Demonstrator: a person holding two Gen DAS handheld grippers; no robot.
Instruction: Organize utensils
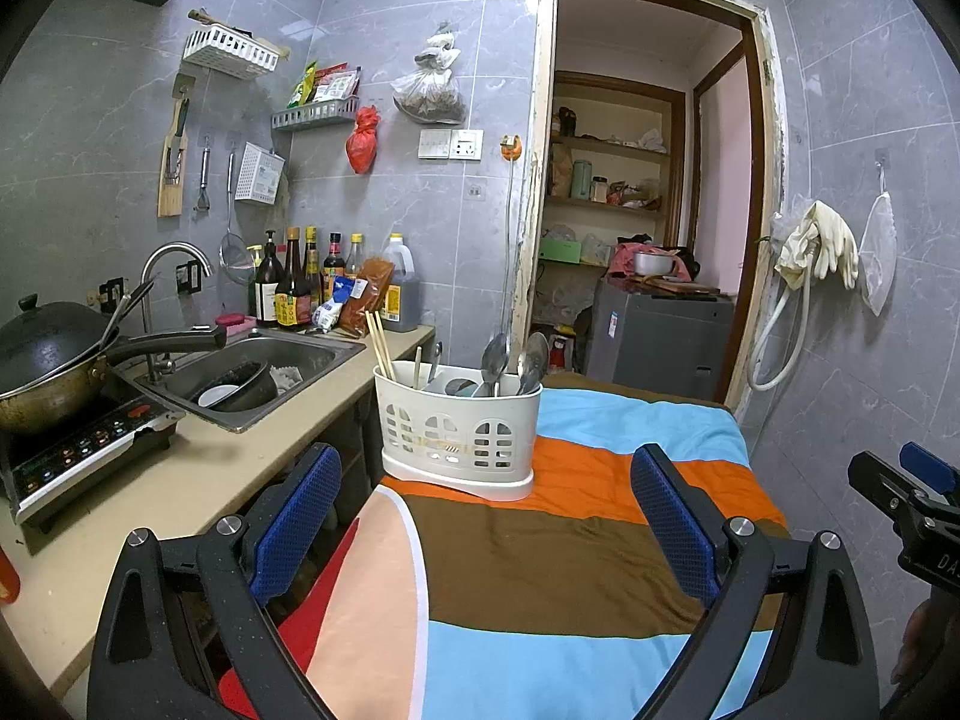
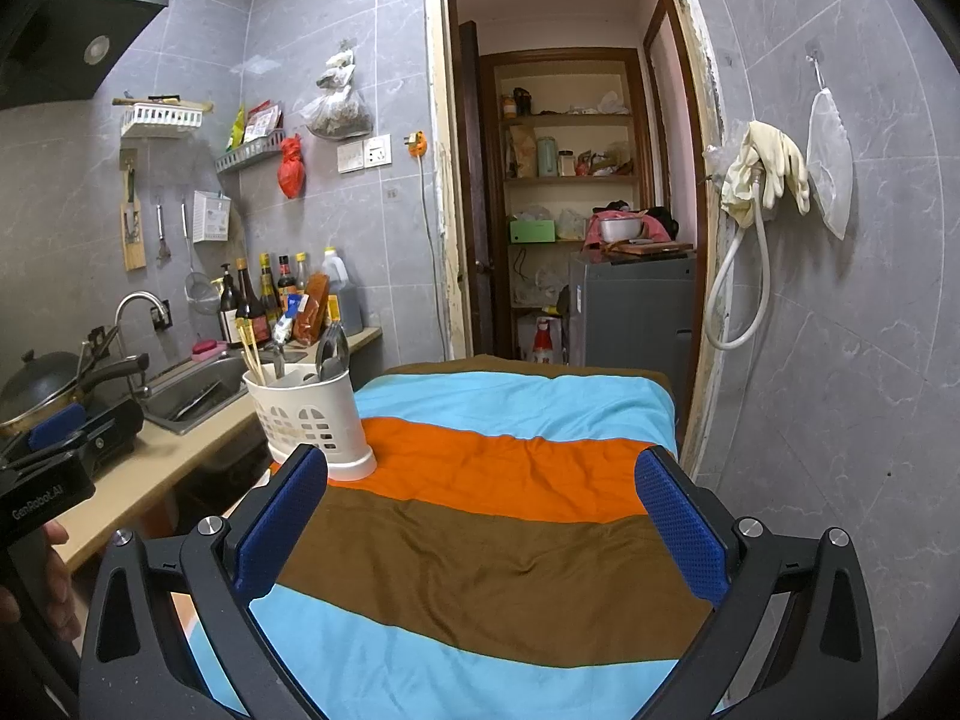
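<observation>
A white plastic utensil caddy (image 1: 459, 432) stands upright on the striped cloth (image 1: 570, 546), near its left edge. It holds wooden chopsticks (image 1: 379, 343) on the left and metal spoons (image 1: 510, 363) on the right. My left gripper (image 1: 489, 495) is open, hovering above the cloth just in front of the caddy, nothing between its fingers. In the right wrist view the caddy (image 2: 312, 420) sits left of centre. My right gripper (image 2: 483, 501) is also open and holds nothing, over the cloth (image 2: 510, 510) to the right of the caddy.
A beige counter (image 1: 180, 480) runs along the left with a sink (image 1: 252, 372), a faucet (image 1: 174, 258), a wok (image 1: 48, 360) on an induction hob and sauce bottles (image 1: 300, 282). An open doorway (image 1: 636, 180) lies behind the table; a tiled wall with hanging gloves (image 1: 822, 246) is at the right.
</observation>
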